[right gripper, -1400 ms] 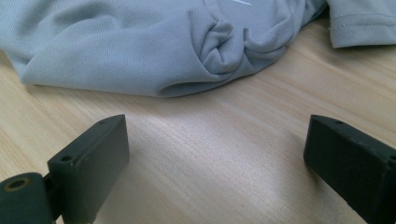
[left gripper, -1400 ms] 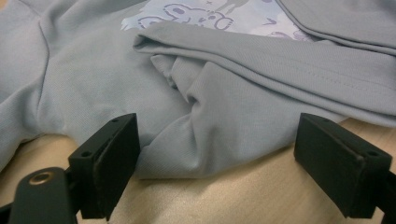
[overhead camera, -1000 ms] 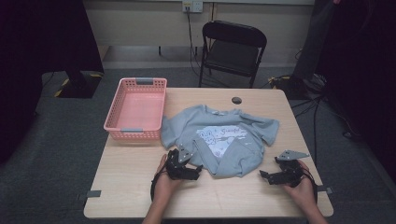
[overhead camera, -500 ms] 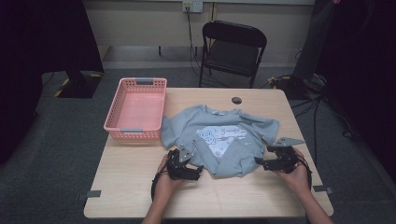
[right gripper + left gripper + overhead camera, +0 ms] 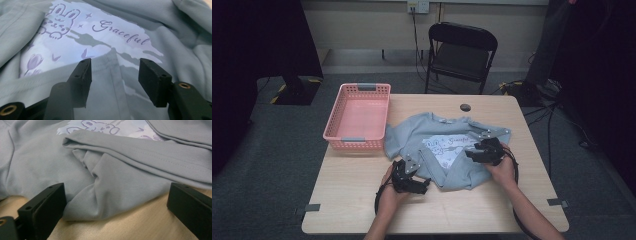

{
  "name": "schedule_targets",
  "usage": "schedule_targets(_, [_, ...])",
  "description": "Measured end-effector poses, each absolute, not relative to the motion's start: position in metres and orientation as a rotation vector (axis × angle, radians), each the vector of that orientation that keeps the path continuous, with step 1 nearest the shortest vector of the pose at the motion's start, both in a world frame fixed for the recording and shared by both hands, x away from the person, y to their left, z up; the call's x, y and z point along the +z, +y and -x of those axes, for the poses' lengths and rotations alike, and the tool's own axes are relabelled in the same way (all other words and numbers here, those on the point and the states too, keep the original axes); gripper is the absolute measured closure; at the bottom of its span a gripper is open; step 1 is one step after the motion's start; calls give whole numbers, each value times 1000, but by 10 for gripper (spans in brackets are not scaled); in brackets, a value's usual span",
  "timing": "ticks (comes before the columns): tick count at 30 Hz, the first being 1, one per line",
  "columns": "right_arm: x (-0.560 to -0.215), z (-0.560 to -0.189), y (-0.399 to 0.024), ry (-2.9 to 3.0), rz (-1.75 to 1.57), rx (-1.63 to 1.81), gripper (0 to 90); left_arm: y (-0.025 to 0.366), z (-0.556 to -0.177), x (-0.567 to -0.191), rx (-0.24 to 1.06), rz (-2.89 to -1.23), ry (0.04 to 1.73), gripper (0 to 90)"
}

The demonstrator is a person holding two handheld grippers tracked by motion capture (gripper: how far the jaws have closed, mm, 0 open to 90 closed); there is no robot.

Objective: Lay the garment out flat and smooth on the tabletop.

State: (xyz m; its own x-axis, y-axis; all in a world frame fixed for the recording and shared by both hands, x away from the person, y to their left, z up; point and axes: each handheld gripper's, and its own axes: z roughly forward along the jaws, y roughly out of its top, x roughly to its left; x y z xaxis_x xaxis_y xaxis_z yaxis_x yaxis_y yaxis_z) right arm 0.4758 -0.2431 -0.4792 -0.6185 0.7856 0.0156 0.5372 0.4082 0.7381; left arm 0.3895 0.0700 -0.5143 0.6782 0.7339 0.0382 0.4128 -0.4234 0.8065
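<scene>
At left of the frame we see a pink basket [image 5: 357, 117]; centre, a grey T-shirt [image 5: 447, 150] on the table [image 5: 362, 200]. Our left gripper [image 5: 424, 186], jaws wide, straddles its lower corner, holding nothing. Our right gripper [image 5: 468, 152], jaws parted, holding nothing, hovers over its print.

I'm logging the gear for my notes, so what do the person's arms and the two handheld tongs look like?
Both forearms are bare, with no sleeves in sight. The left tongs and right tongs are black, each carrying a grey three-cornered plate on top and trailing a black cable that loops by the wrist. Up close, their jaws are flat, blocky black pads with small screw holes, and brass-coloured eyelets sit near their bases.
</scene>
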Motion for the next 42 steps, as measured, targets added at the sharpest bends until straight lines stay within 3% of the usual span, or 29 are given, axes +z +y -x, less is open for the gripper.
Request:
schedule_targets(8, [-487, -491, -230, 2334, -1141, 939, 544, 69, -390, -514, 497, -2069, 885, 0])
schedule_targets(11, [-488, -492, -228, 2347, -1138, 964, 660, 69, -389, -514, 498, -2067, 888, 0])
schedule_targets(12, [-488, -491, -227, 2359, -1118, 966, 748, 69, -390, -514, 498, -2067, 888, 0])
schedule_targets(16, [-486, -489, -223, 2392, -1088, 953, 849, 68, -389, -514, 500, -2065, 892, 0])
schedule_targets(29, [-467, -479, -239, 2417, -1129, 1155, 868, 68, -390, -514, 501, -2063, 896, 0])
schedule_targets(42, [-440, -442, -259, 2445, -1032, 1320, 872, 68, -390, -514, 500, -2063, 896, 0])
